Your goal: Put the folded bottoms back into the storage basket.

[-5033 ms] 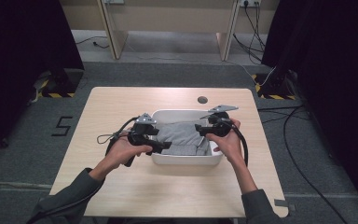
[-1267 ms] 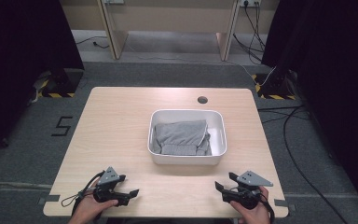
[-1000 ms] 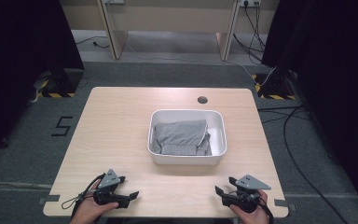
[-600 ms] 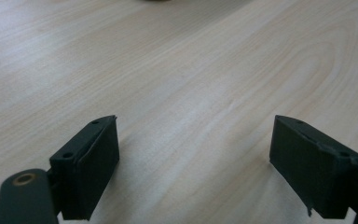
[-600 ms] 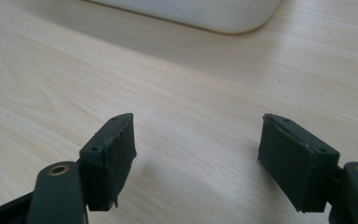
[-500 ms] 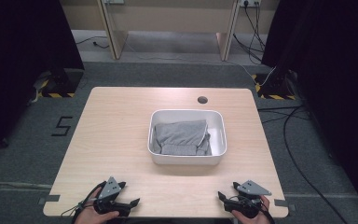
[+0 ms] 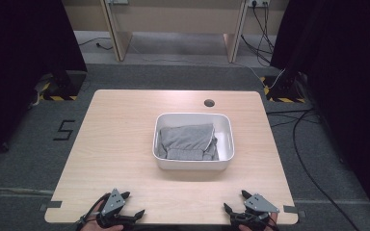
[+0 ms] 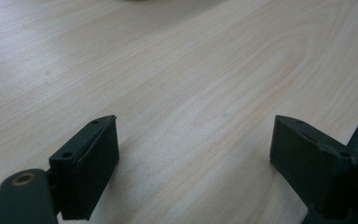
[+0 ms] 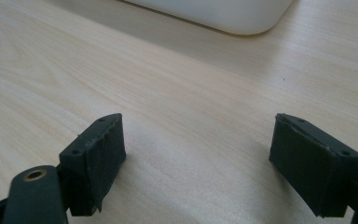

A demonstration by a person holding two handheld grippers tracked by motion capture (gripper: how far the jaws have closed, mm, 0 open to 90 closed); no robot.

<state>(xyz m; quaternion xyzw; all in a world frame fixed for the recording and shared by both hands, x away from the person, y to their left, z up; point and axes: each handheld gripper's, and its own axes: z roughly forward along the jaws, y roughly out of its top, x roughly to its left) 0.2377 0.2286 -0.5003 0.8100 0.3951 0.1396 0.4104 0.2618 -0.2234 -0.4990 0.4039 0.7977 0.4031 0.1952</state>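
Both grippers, left point(image 7: 127, 216) and right point(image 7: 235, 211), retreated to the tabletop point(image 7: 125, 144) edge (jaws apart, empty); the grey cloth point(image 7: 188, 141) could spill over the bin point(image 7: 227, 144) if bumped.

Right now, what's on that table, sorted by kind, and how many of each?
Grippers: 2, the left gripper and right gripper, both open and empty.
White tub: 1.
Grey cloth in the tub: 1.
Total: 4.
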